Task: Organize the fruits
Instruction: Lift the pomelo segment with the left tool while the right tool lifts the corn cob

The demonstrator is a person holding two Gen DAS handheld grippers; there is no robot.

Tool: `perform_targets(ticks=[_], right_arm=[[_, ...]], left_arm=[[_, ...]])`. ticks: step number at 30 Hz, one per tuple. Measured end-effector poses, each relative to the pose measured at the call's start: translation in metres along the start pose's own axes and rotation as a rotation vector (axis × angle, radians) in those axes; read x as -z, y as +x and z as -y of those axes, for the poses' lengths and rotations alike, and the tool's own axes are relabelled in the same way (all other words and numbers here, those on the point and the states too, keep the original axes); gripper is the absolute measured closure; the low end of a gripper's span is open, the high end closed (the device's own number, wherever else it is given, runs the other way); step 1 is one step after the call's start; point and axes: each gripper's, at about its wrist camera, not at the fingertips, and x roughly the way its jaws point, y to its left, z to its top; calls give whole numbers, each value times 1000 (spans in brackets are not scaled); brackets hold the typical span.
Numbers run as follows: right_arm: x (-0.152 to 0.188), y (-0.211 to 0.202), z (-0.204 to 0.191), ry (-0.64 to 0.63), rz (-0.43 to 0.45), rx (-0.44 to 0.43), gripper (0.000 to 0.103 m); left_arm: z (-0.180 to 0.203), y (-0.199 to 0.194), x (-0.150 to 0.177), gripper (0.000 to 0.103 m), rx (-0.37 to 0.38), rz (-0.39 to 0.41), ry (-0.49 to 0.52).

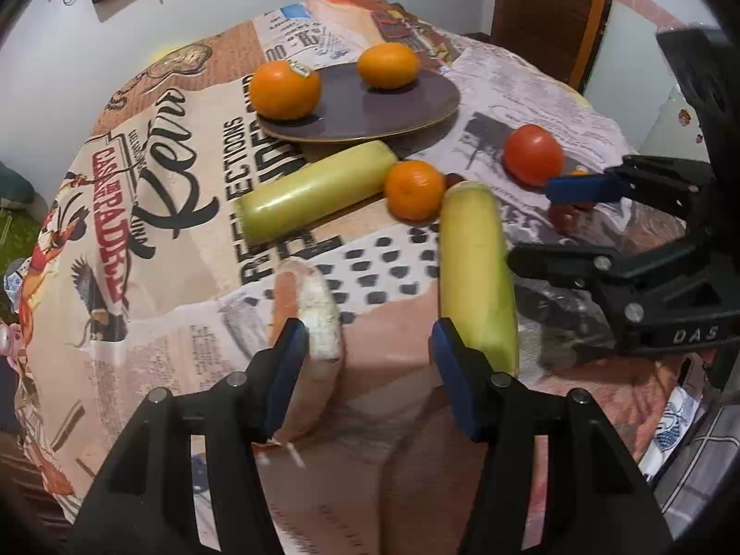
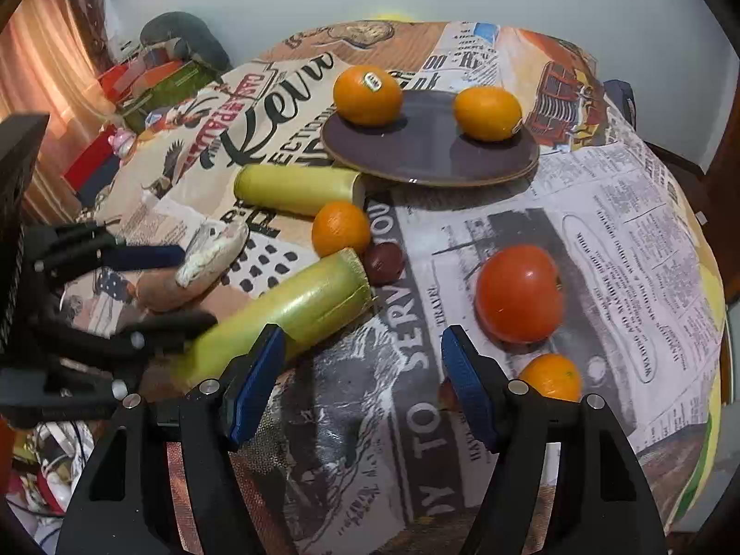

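Two round oranges [image 2: 367, 95] are resting on the dark oval plate [image 2: 430, 157] atop the newspaper-print tabletop [image 2: 601, 240], while left gripper [image 1: 370, 347] and right gripper [image 2: 360, 356] fingers are hovering open, holding nothing.

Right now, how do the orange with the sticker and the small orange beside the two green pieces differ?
The orange with the sticker sits on the edge of the dark plate; the small orange lies on the tablecloth, off the plate. The stickered one looks larger. It stands clear of other produce; the small one is crowded between the two green pieces and a dark red fruit. Both are round, orange, and not gripped.
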Motion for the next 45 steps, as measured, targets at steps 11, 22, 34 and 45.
perform_targets(ticks=[11,22,34,45], right_arm=[[-6,4,-13,3,-18,-52,42],[-7,27,-17,71,-71,-102,43],[3,15,-32,-77,-117,-147,62],[11,5,-24,-106,-134,-152,66]], left_arm=[[2,-14,7,46,11,69,-81],[-45,-4,24,41,-10,24,-195],[-47,8,20,56,-18,17,-268],[-22,-14,40,56,12,-16,-274]])
